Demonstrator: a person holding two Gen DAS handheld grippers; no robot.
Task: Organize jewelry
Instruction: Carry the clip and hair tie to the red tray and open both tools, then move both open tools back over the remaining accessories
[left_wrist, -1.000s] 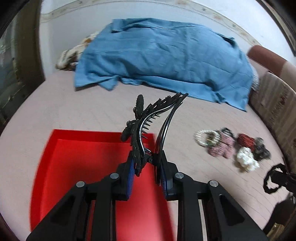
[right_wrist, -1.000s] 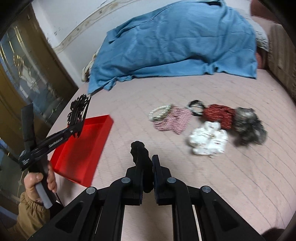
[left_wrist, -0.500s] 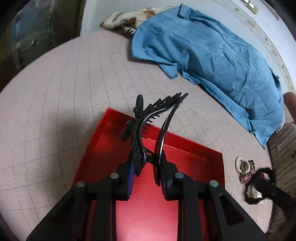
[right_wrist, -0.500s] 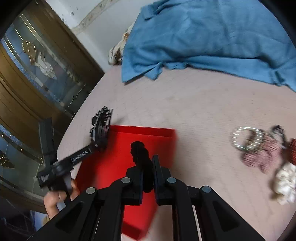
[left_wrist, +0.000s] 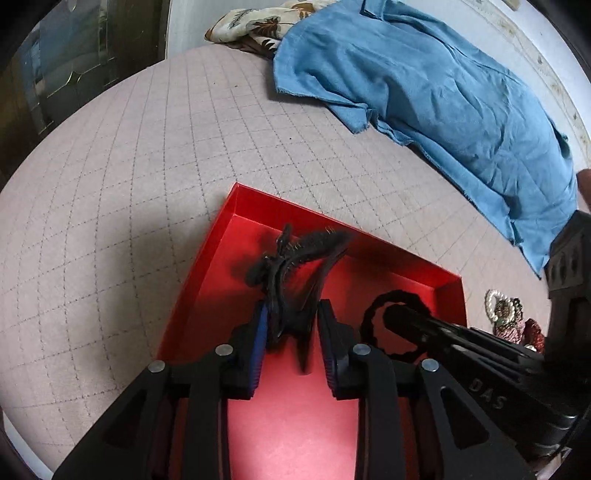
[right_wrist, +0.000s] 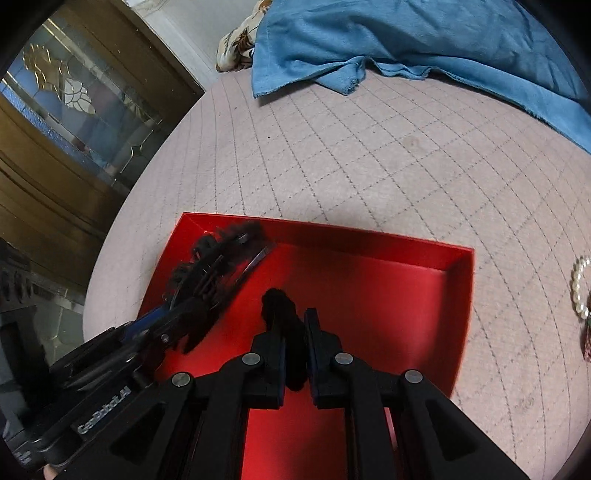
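A red tray (left_wrist: 448, 286) (right_wrist: 461, 280) lies on the pink quilted bed. My left gripper (left_wrist: 291, 328) is over the tray with its jaws parted wider; the black hair claw clip (left_wrist: 295, 258) (right_wrist: 221, 258) sits blurred between them, seemingly slipping free. My right gripper (right_wrist: 293, 332) is shut on a black hair tie (right_wrist: 280, 299) above the tray's middle; the tie also shows in the left wrist view (left_wrist: 391, 295). A pearl bracelet (left_wrist: 493, 306) (right_wrist: 580, 291) and other jewelry (left_wrist: 517, 325) lie right of the tray.
A blue cloth (left_wrist: 443, 92) (right_wrist: 424, 44) covers the far part of the bed, with a patterned fabric (left_wrist: 251, 26) beside it. A wooden door with glass panels (right_wrist: 74, 110) stands to the left.
Both grippers moved down over the red tray. My left gripper's jaws widened and the claw clip dropped lower toward the tray. The right gripper carried the hair tie over the tray.
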